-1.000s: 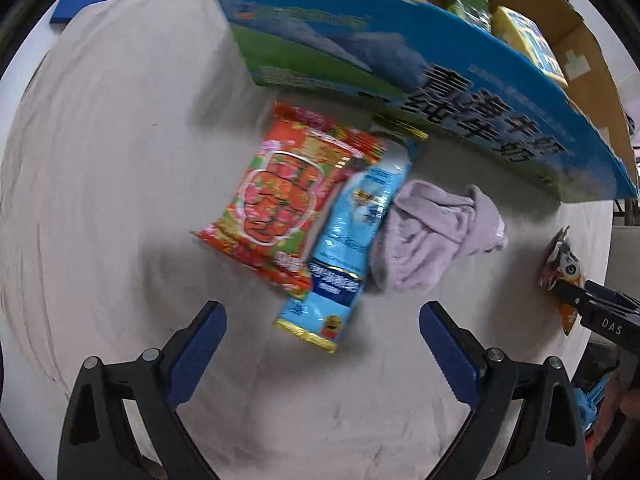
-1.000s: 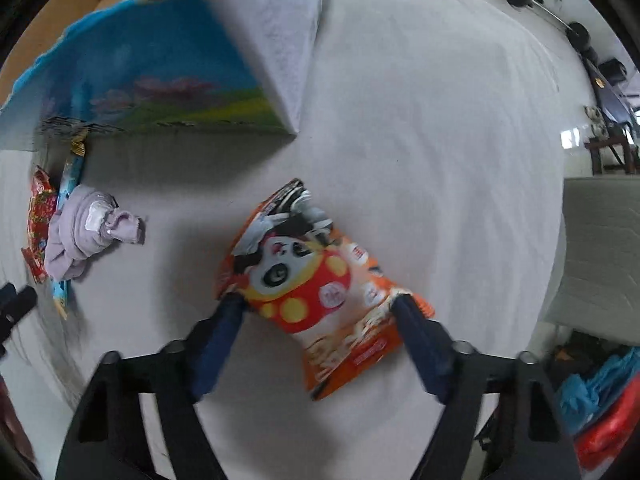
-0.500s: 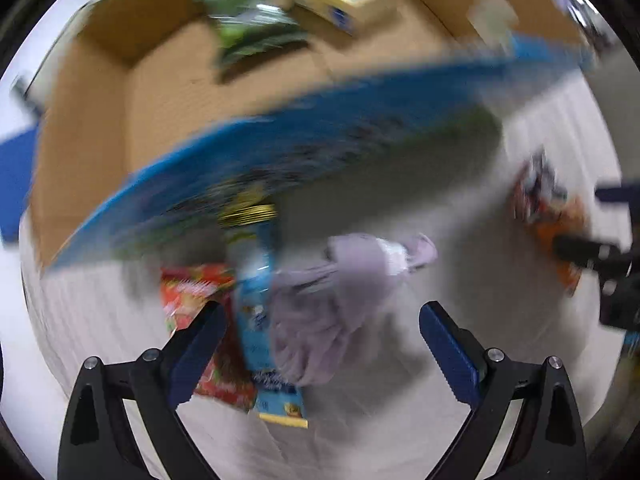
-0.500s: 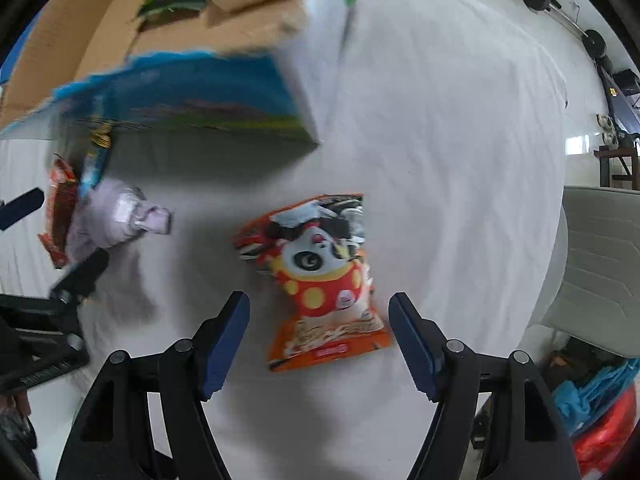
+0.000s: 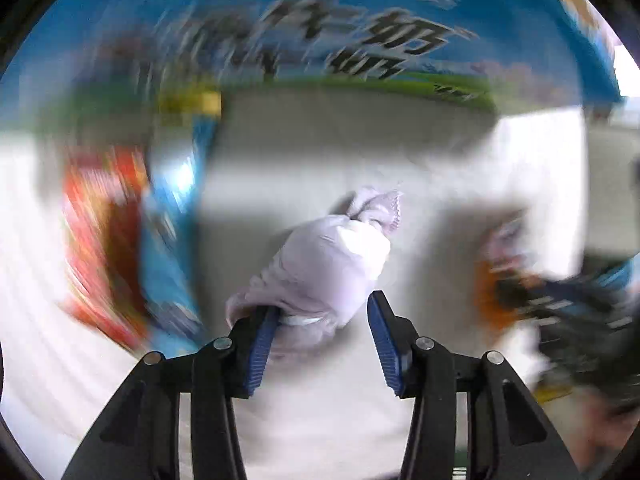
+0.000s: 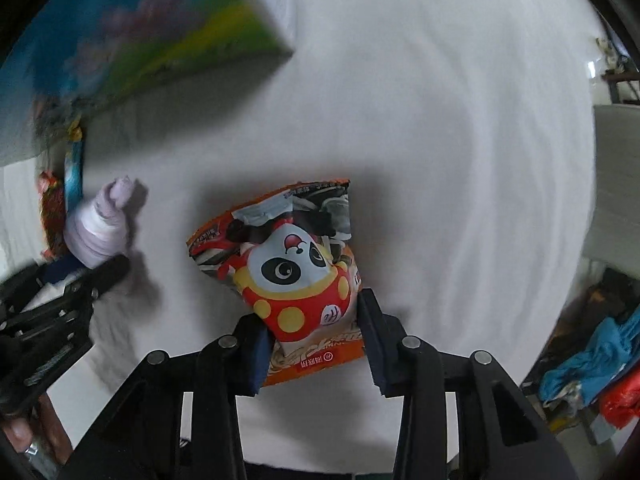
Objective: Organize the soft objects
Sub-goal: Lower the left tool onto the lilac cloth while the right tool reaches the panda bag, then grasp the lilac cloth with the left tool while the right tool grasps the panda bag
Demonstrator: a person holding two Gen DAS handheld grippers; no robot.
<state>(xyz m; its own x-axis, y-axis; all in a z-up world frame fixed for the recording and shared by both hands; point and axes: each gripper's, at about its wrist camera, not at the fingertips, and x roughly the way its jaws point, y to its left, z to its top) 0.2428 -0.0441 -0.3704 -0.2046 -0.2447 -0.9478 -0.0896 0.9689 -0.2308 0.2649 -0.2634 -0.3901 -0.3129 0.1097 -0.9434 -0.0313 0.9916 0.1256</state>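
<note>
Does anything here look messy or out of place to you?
Nothing is spilled or torn. The panda snack bag is crumpled, squeezed between the right hand-held gripper fingers. The lilac cloth is a loose bundle, not folded, in the left hand-held gripper. The left view is blurred.

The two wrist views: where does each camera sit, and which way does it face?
Left wrist: on the left gripper, facing along its fingers at the lilac cloth bundle.
Right wrist: on the right gripper, facing the panda snack bag; the left gripper shows at the left edge.
Shared: bundle, snack bag, blue printed carton.
</note>
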